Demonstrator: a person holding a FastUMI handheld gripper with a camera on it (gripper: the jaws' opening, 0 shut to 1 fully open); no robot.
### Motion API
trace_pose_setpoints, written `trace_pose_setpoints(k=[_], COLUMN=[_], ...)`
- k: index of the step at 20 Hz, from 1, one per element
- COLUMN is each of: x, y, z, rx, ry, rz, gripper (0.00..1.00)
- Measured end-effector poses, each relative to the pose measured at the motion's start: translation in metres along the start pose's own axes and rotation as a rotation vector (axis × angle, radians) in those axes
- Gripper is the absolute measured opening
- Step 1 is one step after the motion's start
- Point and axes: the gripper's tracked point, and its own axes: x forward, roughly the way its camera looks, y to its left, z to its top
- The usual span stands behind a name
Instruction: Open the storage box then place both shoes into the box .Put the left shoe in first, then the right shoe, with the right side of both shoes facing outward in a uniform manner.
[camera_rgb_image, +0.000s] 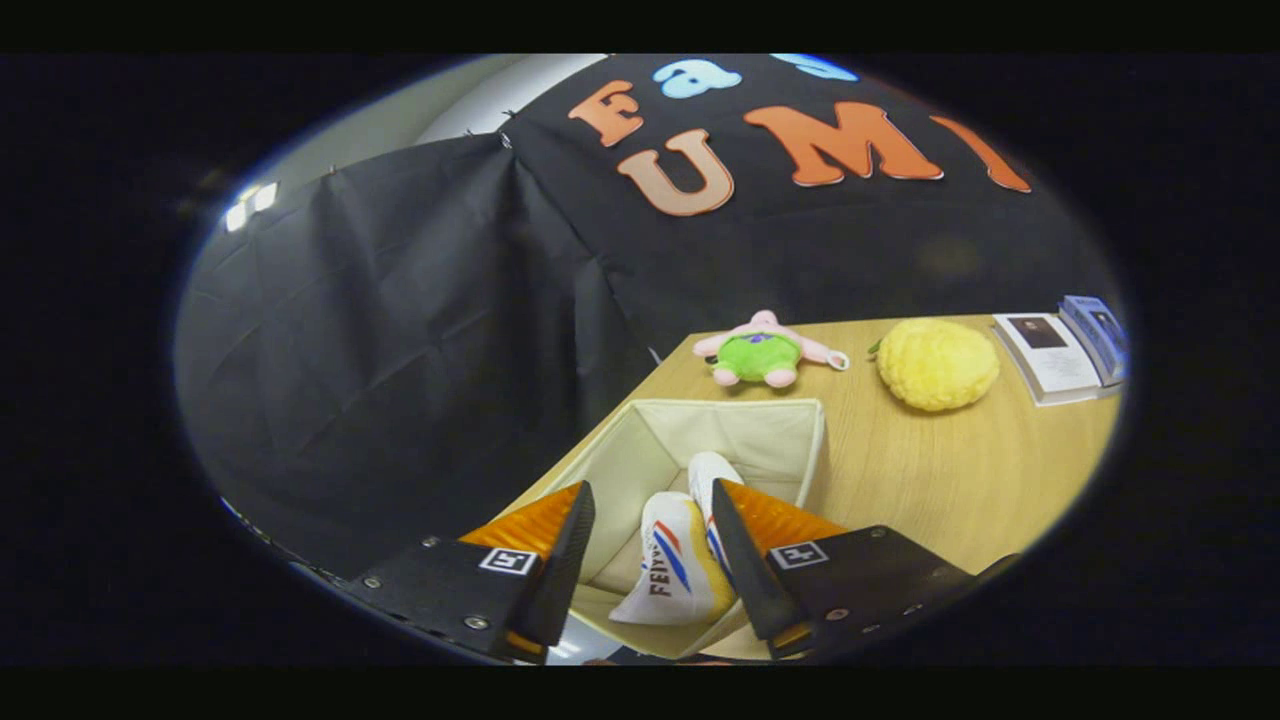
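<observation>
While I am hovering the gripper (648, 560) over the open cream fabric storage box (790, 432) | fingers standing spread, gripping nothing | two white canvas shoes with red-blue stripes (680, 565) lying inside box, between fingers | box sitting on wooden table (940, 470)

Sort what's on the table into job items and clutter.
Job:
- box, open, just ahead of the fingers
- shoes, standing inside the box
- gripper, open over the box, one finger beside a shoe

Clutter:
- pink-and-green plush, beyond the box
- yellow plush, beside it
- booklets, at the table's far end
</observation>
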Motion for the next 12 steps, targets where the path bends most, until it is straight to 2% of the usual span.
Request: trace_pose_setpoints(k=[1,5,12], x=[-0.008,-0.047,-0.131], y=[-0.005,-0.026,-0.079], z=[0.007,0.041,0.084], rx=[-0.012,-0.042,-0.190], ry=[-0.035,-0.175,-0.409], rz=[-0.011,-0.048,-0.179], gripper=[0.77,0.87,0.91])
